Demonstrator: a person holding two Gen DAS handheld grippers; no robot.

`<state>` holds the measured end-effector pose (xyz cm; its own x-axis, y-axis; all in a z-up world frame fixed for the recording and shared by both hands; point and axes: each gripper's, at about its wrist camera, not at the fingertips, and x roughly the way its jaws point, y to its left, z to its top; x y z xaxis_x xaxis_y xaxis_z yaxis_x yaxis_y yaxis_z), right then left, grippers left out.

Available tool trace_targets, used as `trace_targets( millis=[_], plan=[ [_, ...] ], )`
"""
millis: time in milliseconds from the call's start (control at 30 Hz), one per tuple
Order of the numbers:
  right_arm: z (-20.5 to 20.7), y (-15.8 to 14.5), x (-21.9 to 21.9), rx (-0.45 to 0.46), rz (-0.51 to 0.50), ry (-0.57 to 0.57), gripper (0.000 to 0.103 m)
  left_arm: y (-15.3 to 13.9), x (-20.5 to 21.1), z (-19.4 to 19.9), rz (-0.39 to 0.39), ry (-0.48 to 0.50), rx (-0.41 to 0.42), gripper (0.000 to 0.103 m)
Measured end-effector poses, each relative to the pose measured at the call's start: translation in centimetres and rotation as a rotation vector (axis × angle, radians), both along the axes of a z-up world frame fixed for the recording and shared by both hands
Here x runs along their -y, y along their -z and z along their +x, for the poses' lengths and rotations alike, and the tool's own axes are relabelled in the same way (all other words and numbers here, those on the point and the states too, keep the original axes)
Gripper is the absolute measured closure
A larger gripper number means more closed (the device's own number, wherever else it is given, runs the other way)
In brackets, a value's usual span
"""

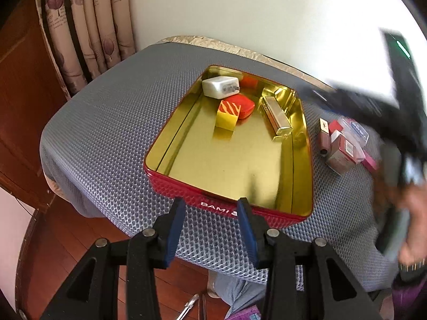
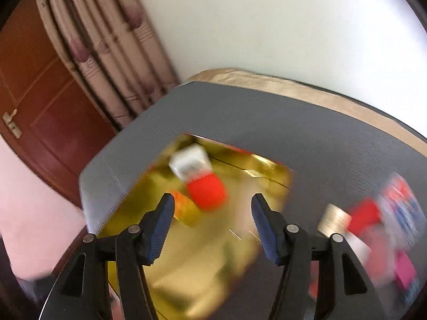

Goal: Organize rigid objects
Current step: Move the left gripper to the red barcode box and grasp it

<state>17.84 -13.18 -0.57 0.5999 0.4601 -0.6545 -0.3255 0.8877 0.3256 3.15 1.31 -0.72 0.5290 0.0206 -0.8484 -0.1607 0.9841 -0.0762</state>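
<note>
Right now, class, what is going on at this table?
A person with a gripper in each hand is sorting small items into a red tin with a gold inside. A white charger, a yellow block, a red case and a gold bar already lie in it. Small red boxes wait on the grey mat. The left gripper hovers open and empty at the tin's near edge; the right gripper, also open and empty, is blurred.

Only lettering I could properly read was "BAMI" in white on the red outer front wall of the tin [image 1: 213, 204], with an ampersand-like mark after it, partly hidden behind a gripper finger. The curtain [image 1: 88, 26] had some printed script and the small boxes [image 1: 341, 146] had labels, all too tiny or blurred.
</note>
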Motion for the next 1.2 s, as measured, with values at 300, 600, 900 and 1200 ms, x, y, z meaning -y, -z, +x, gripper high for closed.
trace_targets(
  millis=[300,600,900,1200],
  plan=[
    [-8.4,6.1,16.0,-0.066,-0.292,0.315,0.035,-1.2,4.0,-0.6,0.05,0.109,0.02,0.062],
    [-10.9,9.3,23.7,-0.11,-0.293,0.506,0.017,-1.1,11.4,3.0,-0.041,0.376,-0.025,0.062],
    [-11.7,9.4,24.0,-0.116,-0.236,0.496,0.012,0.5,16.7,10.6,-0.108,0.513,-0.079,0.062],
    [-11.4,9.7,24.2,-0.118,-0.211,0.478,0.007,1.6,18.9,14.9,-0.094,0.56,-0.107,0.062]
  ],
)
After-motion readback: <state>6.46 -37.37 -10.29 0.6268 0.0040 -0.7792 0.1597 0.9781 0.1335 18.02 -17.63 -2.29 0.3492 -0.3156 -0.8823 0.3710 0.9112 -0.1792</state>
